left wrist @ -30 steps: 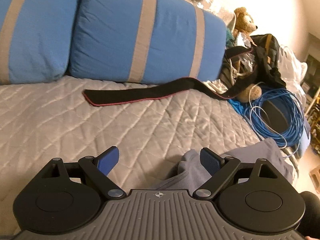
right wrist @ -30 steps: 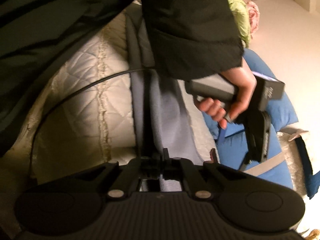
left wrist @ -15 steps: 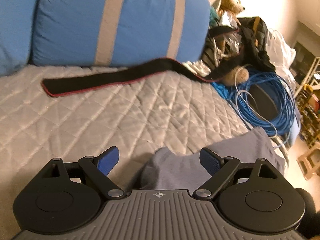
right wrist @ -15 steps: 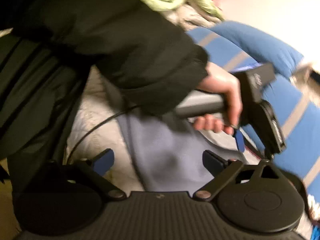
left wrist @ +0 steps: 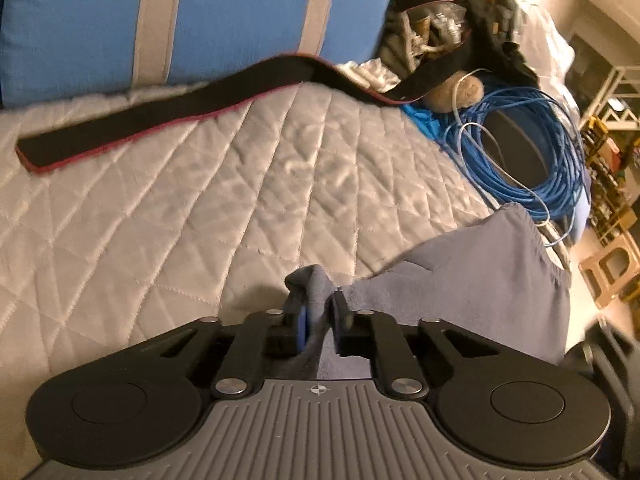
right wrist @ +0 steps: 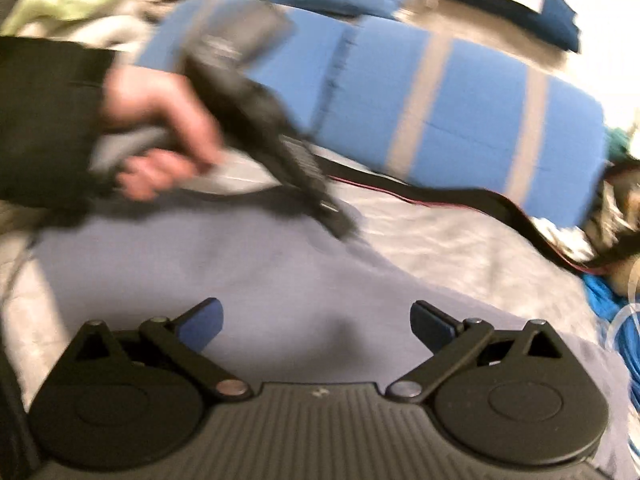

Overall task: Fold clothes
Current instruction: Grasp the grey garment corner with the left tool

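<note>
A grey-blue garment lies on the quilted bedspread, its far edge hanging near the bed's right side. My left gripper is closing on a bunched corner of it, and the cloth is pinched between the pads. In the right wrist view the garment spreads flat below my right gripper, which stands wide open with nothing between its fingers. There a hand in a dark sleeve holds the left gripper, tip down on the garment's far edge.
Blue pillows with grey stripes line the back of the bed. A black strap with red edging lies across the quilt. A coil of blue cable, a soft toy and bags sit at the right; a wooden stool stands on the floor.
My left gripper moved right and down and closed on a fold of the garment. My right gripper let go of the cloth, opened wide, rolled upright and pulled back.
</note>
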Demonstrator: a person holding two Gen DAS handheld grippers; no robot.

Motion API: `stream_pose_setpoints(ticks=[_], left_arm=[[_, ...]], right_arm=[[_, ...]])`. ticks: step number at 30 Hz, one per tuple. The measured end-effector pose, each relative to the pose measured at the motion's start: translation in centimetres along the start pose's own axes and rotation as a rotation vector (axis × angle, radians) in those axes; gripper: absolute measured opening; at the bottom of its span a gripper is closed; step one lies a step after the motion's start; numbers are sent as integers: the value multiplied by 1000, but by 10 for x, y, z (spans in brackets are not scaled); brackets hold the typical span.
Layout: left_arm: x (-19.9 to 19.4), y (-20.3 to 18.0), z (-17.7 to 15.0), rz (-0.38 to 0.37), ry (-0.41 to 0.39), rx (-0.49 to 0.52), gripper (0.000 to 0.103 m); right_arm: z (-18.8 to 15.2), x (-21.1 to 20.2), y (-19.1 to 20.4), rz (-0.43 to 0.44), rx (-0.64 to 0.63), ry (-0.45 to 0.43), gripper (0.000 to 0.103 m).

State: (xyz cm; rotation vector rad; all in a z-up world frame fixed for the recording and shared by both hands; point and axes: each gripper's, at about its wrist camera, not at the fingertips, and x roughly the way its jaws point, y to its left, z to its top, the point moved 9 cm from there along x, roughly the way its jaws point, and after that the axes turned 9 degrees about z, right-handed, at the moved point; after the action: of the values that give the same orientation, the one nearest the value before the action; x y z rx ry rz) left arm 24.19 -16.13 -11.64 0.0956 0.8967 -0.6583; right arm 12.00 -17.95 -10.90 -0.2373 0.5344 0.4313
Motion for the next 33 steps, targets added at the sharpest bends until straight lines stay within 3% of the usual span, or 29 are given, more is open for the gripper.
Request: stream_pose_setpoints(ticks=[3,8,13,14,16,22,29,33], left_arm=[[-23,-16,-2,1,-69,115,9],[-50,-50,-20,26,-137,360,9],[-43,-53,-26,85,-121,404,11],[-39,-50,-27,90,-102,391,13],[-31,-45,-28,74,-69,355,27],[-3,-31,-27,-6,8,237,41],[28,1,-2,-241,70,-188,43],[37,16,2,-301,94,-362,39]], right_arm=[[-6,2,-16,-57,47,36,103],[-12,8,-26,-73,93,89,103],[-17,14,-26,-60,110,124,103],[-19,16,-26,-54,116,130,103],[-21,18,-27,-45,124,139,103],[-23,22,-27,-42,135,152,103],[-27,25,-31,-32,182,182,103],[-29,25,-31,-35,172,186,103]])
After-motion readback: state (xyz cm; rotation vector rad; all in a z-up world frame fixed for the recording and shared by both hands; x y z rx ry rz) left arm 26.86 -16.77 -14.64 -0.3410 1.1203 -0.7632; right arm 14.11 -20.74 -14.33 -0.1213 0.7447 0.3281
